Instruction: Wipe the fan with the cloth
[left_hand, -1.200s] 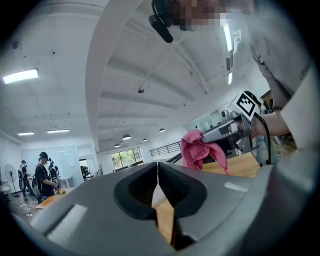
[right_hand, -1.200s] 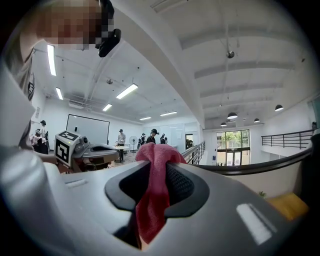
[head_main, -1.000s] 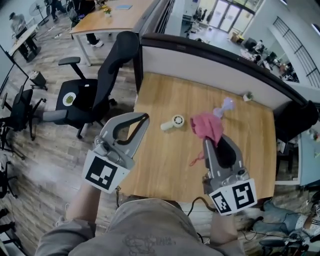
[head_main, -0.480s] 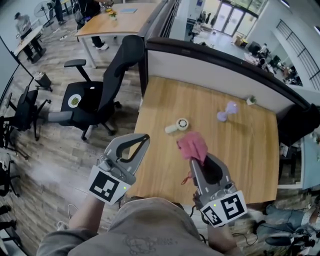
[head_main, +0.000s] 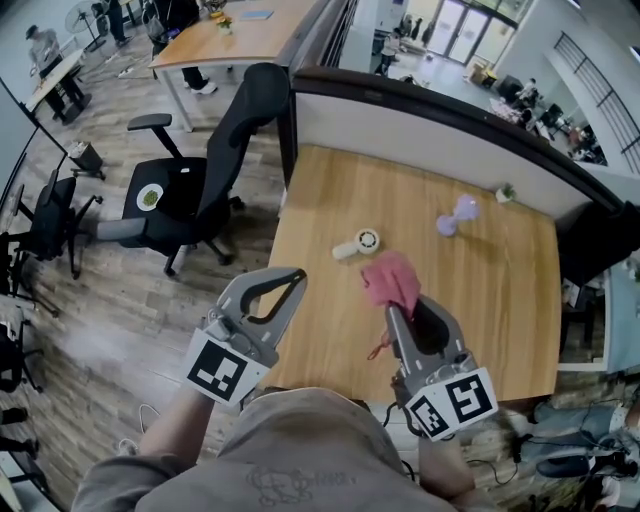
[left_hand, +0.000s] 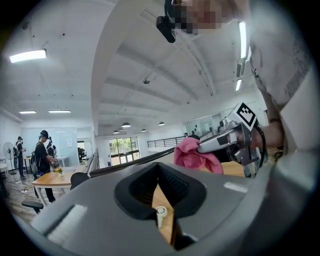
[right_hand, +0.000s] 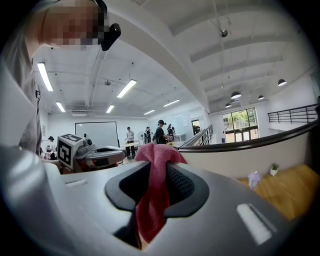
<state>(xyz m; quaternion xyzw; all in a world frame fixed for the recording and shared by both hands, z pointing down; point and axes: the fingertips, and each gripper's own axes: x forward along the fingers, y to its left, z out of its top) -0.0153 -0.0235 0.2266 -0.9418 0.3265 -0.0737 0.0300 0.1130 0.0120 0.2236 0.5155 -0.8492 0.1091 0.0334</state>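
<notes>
Pink cloth (head_main: 392, 279) in right hand-held gripper (head_main: 400, 308), fan (head_main: 357, 243) beyond

- Fan (head_main: 357, 243): mostly hidden behind the left gripper (left_hand: 159, 169) in its own view.
- Cloth (head_main: 392, 281): lower end hidden between right gripper (head_main: 403, 312) jaws.
- Purple object (head_main: 455, 214): too small to identify.

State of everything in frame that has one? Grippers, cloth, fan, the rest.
left gripper: shut, empty.
right gripper: shut on the cloth.
cloth: bunched, pinched between the right jaws, clear of the fan.
fan: lying on its side on the desk, untouched; running or not, cannot tell.
purple object: upright on the desk, untouched.
office chair: unoccupied.
</notes>
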